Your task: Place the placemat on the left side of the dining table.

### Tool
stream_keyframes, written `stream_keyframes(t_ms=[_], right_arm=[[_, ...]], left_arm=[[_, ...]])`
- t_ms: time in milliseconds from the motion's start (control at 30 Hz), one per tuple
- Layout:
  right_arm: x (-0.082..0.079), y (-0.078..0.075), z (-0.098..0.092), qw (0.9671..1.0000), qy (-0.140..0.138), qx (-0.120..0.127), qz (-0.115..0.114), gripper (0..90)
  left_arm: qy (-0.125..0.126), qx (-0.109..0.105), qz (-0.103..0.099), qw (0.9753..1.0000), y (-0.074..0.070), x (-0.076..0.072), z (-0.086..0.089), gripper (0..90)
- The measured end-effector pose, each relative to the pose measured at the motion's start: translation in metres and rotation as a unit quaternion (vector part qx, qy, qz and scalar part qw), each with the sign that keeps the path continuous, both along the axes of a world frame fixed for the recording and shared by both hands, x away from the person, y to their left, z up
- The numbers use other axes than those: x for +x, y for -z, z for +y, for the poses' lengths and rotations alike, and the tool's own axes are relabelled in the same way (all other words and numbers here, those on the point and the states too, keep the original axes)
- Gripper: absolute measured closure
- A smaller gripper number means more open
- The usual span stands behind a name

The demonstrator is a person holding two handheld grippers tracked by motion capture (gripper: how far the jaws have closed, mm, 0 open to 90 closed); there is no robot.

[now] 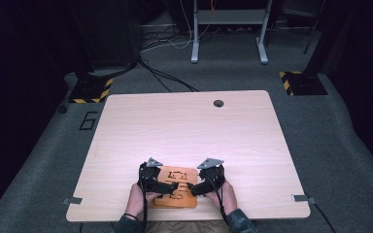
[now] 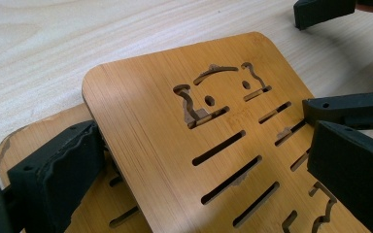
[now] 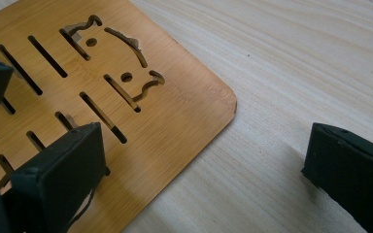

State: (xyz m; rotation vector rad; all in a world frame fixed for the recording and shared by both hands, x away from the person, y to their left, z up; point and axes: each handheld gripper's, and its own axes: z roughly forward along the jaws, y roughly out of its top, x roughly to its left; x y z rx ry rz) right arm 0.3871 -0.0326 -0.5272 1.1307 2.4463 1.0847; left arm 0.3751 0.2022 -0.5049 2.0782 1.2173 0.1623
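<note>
the left gripper (image 1: 174,186) is sitting with its jaws spread either side of the upper bamboo board (image 2: 209,141), one jaw at its edge, not yet pinching. the right gripper (image 1: 192,187) is also spread, one jaw over the board (image 3: 97,97), the other over bare bench (image 1: 184,131). the slotted boards are lying at the middle of the bench's near edge, the upper one tilted over a lower board (image 2: 34,138). judging by this, a good grip means closing squarely on the board's edge, clear of the cut-outs, and lifting slowly.
</note>
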Motion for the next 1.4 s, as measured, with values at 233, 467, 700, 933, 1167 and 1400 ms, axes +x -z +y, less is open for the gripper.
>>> stream_keyframes(t_ms=[233, 467, 700, 933, 1167, 1400], right_arm=[[0.0, 0.0, 0.0, 1.0, -0.001, 0.0, -0.001, 0.3], [0.0, 0.0, 0.0, 1.0, 0.0, 0.0, 0.0, 0.3], [0.001, 0.0, -0.001, 1.0, 0.002, 0.003, 0.003, 0.7], [0.002, -0.001, -0.003, 0.9999, 0.008, 0.009, 0.004, 1.2], [0.003, -0.001, -0.006, 0.9997, 0.01, 0.018, 0.011, 1.7], [0.004, -0.001, -0.009, 0.9995, 0.013, 0.024, 0.013, 2.1]], left_arm=[[0.004, 0.01, 0.004, 0.9999, 0.002, 0.002, -0.003, 0.1], [0.0, 0.016, 0.002, 0.9999, 0.0, 0.0, -0.003, 2.3], [-0.003, 0.008, 0.004, 1.0, -0.005, 0.0, 0.001, 7.9], [-0.013, -0.01, -0.001, 0.9999, -0.012, -0.001, 0.005, 15.4], [-0.014, -0.017, -0.007, 0.9997, -0.02, -0.003, 0.006, 21.4], [-0.013, -0.018, -0.011, 0.9997, -0.025, -0.004, 0.004, 23.1]])
